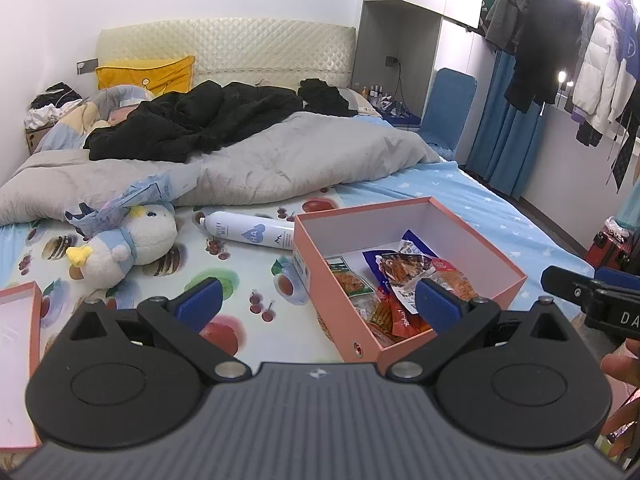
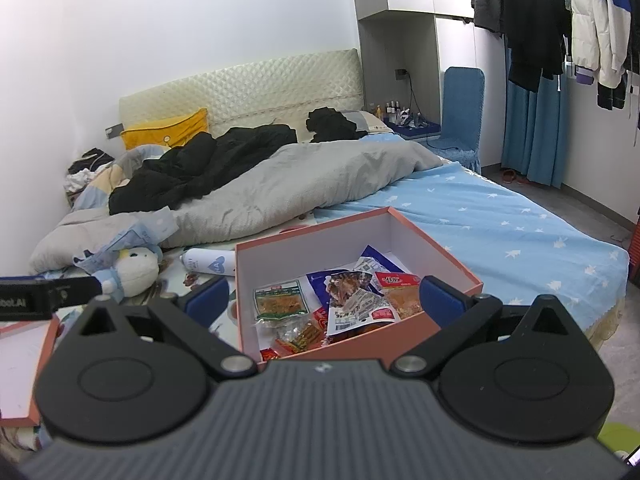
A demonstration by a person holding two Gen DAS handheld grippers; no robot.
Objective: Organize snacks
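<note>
Both claws [image 1: 318, 300] [image 2: 324, 300] gape empty before the box [image 2: 436, 250], whose light, crinkly, slippery packets [image 2: 356, 304] want edge pinches.

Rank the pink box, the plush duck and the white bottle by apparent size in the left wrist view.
1. pink box, clearly largest.
2. plush duck.
3. white bottle, though it lies farther back than the duck, so their real order is unsure.
</note>
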